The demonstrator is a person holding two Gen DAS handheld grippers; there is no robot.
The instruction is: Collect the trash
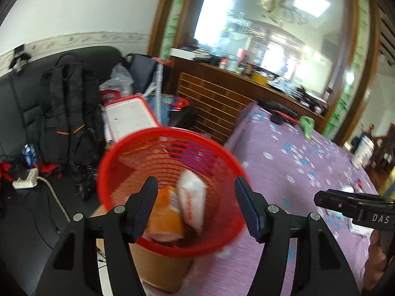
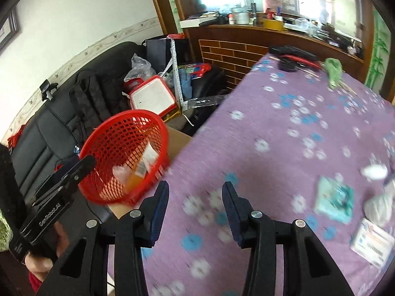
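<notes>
While the left view looks down: red basket (image 1: 170, 192) sits w/ orange pack (image 1: 165, 217) & white pack (image 1: 192, 204) inside.
Left gripper (image 1: 196, 206): jaws spread, holding nothing.
Right view: right gripper (image 2: 195, 209) over purple bench (image 2: 271, 128).
Right jaws: spread, nothing betw. them.
Trash: teal wrapper (image 2: 334, 199) on bench.

Bright daylight glares off the mirror (image 1: 259, 37); motion blur, fisheye-bent dark corners.

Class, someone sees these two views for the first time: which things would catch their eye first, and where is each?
The bright red mesh basket beside the table's edge, with an orange packet and a white packet inside. Next, the purple flowered tablecloth, with a teal wrapper and other scraps lying at its right.
</notes>
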